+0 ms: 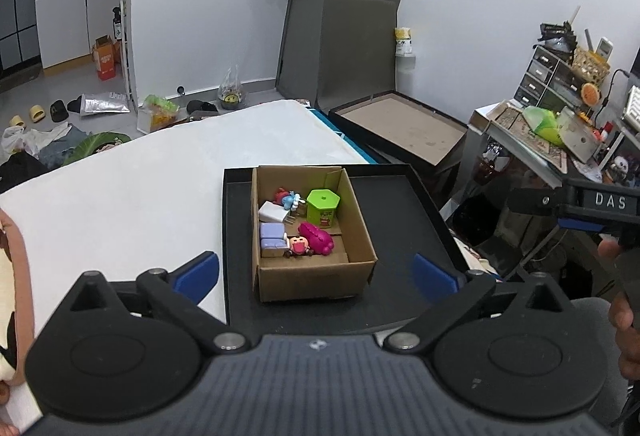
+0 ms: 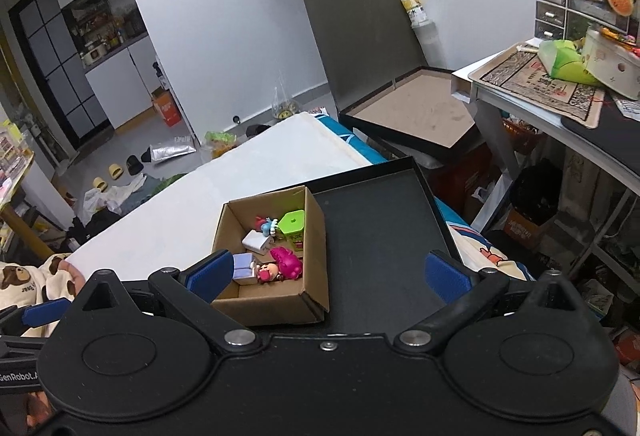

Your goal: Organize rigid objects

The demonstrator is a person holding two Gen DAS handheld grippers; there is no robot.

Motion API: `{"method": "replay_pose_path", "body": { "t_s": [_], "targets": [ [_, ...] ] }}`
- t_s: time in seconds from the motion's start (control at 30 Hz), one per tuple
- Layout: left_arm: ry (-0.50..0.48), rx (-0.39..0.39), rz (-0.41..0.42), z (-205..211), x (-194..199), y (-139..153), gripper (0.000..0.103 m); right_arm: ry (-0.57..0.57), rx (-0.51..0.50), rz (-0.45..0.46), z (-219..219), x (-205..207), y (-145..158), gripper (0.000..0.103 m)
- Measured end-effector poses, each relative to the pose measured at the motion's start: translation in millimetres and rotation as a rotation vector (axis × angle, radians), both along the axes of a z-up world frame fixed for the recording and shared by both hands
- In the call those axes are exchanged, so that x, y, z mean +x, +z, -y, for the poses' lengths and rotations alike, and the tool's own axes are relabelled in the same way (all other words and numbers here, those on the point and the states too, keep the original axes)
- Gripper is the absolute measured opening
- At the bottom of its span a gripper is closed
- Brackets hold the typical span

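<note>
the cardboard box [image 1: 312,232] sits in the black tray [image 1: 392,196] on the white bed [image 1: 160,176], already holding the green container [image 1: 323,210], pink toy [image 1: 318,238], doll figure [image 1: 299,245], white charger [image 1: 272,214] and purple block [image 1: 273,238]. the sorting looks nearly done; next, check the tray for strays and lift clear without nudging the box. left gripper [image 1: 316,274] and right gripper [image 2: 328,276]: both jaws spread wide, holding and touching nothing.

"DAS" on right tongs' [image 1: 520,201] side, "GenRobot" on left tongs' [image 2: 44,310] body, rest illegible.
</note>
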State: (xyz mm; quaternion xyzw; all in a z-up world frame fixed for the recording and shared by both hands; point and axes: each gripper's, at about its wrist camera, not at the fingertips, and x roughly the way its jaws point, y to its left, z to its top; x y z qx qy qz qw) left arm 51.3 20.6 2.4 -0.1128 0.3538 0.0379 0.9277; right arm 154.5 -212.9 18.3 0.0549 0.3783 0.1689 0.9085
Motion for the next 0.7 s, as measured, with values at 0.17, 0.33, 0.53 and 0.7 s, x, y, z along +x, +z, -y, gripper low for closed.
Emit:
{"method": "replay_pose_path", "body": {
  "t_s": [0.17, 0.33, 0.53, 0.7],
  "targets": [
    [0.004, 0.034, 0.019, 7.5, -17.8, 4.9, 0.102, 0.007, 0.008, 0.035, 5.1, -21.0, 5.0, 0.103],
    [-0.013, 0.060, 0.048, 17.8, -37.4, 10.8, 0.102, 0.007, 0.036, 0.058, 13.4, -38.6, 8.7, 0.103],
    [-0.028, 0.072, 0.067, 28.0, -57.1, 11.9, 0.102, 0.017, 0.030, 0.085, 18.1, -59.0, 11.7, 0.103],
    [-0.017, 0.079, 0.094, 31.4, -70.6, 13.2, 0.102, 0.044, 0.031, 0.097, 19.2, -73.6, 13.3, 0.103]
  ]
}}
